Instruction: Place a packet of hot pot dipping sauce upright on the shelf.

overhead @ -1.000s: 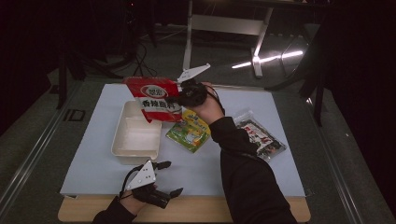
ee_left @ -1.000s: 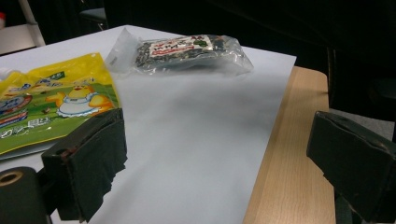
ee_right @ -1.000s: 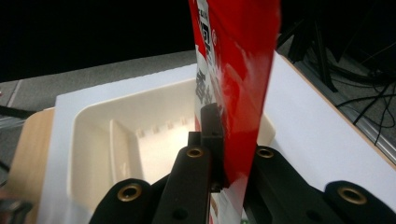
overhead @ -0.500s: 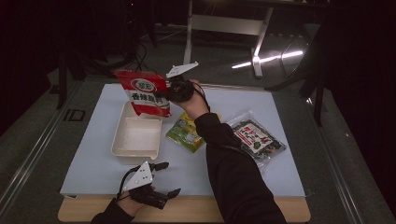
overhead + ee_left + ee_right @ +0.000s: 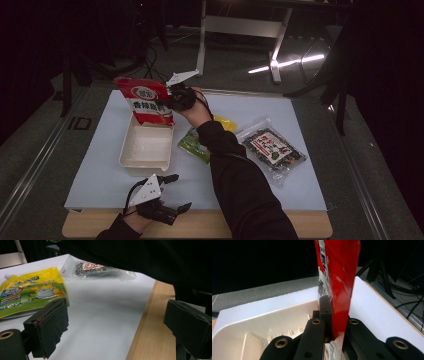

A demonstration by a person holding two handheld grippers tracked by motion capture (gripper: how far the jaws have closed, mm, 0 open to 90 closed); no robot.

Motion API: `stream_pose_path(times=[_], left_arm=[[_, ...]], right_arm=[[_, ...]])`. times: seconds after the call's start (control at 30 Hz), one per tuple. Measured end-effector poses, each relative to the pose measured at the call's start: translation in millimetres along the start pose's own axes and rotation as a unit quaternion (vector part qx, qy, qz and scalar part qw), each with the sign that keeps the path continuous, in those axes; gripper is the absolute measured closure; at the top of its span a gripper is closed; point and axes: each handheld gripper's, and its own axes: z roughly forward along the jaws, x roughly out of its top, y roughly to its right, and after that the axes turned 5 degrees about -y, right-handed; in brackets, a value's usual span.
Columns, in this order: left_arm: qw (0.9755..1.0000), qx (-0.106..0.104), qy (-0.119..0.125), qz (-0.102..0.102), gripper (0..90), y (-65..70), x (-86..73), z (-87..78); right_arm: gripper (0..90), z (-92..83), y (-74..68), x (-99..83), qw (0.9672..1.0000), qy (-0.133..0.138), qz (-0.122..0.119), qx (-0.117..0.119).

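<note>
White mat (image 5: 300,120) on wooden table (image 5: 310,231); dark room.

Green-yellow pouch (image 5: 196,144); clear seaweed packet (image 5: 272,148)

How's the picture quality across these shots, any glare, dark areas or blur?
High view: dim, black surroundings, a bright glare streak on the floor beyond the table. Left gripper view: the near tool pads look soft, the yellow-green packet sharper. Right gripper view: black background, glossy highlights on the red packet clamped in the right tool.
</note>
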Motion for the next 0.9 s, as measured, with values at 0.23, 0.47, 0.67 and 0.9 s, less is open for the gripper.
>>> stream_pose_path(times=[0.23,0.47,0.67,0.9], left_arm=[[1.0000,-0.001,-0.004,0.000,6.5,0.5,-1.4,0.0],[1.0000,-0.003,-0.007,0.004,6.5,1.3,-1.7,1.0],[0.9999,-0.004,-0.010,0.004,6.5,1.1,-2.2,1.5],[0.9999,-0.005,-0.012,0.005,6.5,1.8,-2.6,2.8]], right_arm=[[90.0,13.6,6.2,-9.0,0.9999,0.001,0.012,0.001],[90.0,21.7,6.8,-16.2,0.9997,0.001,0.023,0.002],[89.7,25.3,5.3,-19.5,0.9996,-0.016,0.025,-0.004],[77.4,25.0,4.7,-26.7,0.9987,-0.036,0.035,-0.011]])
